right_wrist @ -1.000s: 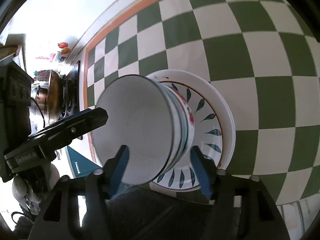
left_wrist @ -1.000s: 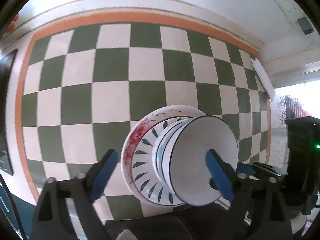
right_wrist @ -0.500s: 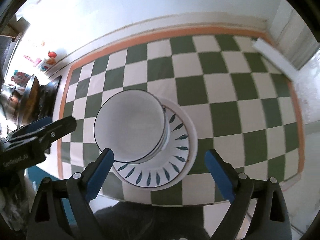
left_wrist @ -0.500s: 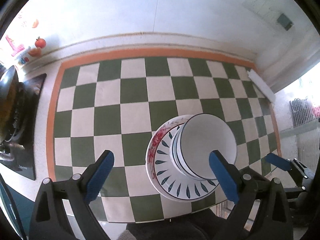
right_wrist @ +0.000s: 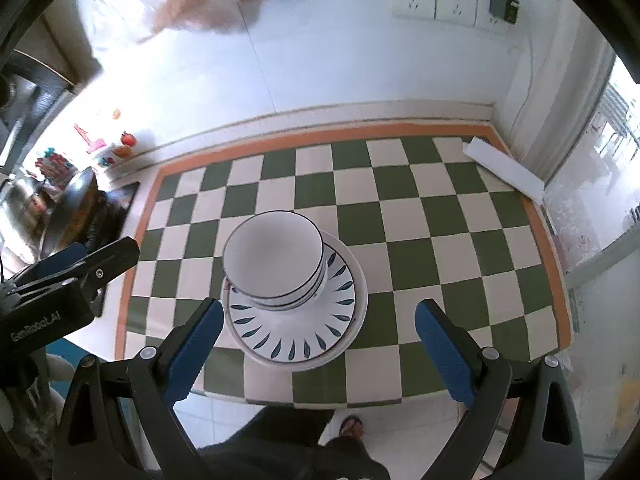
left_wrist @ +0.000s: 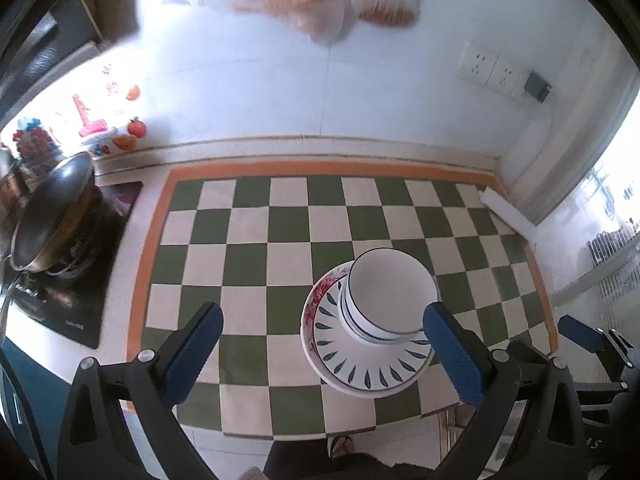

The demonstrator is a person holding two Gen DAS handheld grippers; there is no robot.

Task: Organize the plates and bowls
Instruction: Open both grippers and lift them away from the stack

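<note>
Stacked white glazed bowls with thin dark rim lines (left_wrist: 391, 292), round and smooth, nested one inside another on a white ceramic plate ringed with dark teal leaf marks (left_wrist: 372, 362); under that, a wider white plate with a red floral pattern on its rim (left_wrist: 316, 300). Whole stack resting toward the near edge of a glossy green-and-cream checkered table cover with an orange border (left_wrist: 248, 256), seen from above in both wrist views. Left gripper (left_wrist: 322, 348) spread wide over the cloth, jaws having just been opening, nothing between the ribbed blue rubber pads (left_wrist: 192, 354); right-hand pad overlapping the stack only in the line of sight, not pressing on it. Right gripper (right_wrist: 318, 346) likewise standing wide apart above the stack (right_wrist: 274, 262), jaws having just been opening, grasping nothing, matte black plastic arms framing the leaf plate (right_wrist: 292, 332). Off the left edge of the cloth, a dark metal wok (left_wrist: 52, 216) on a flat black glass cooktop (left_wrist: 68, 304). Behind, a smooth white wall with a pair of white plastic sockets (right_wrist: 434, 2). Along the far right corner of the cloth, a long white rectangular box (right_wrist: 504, 168).
</note>
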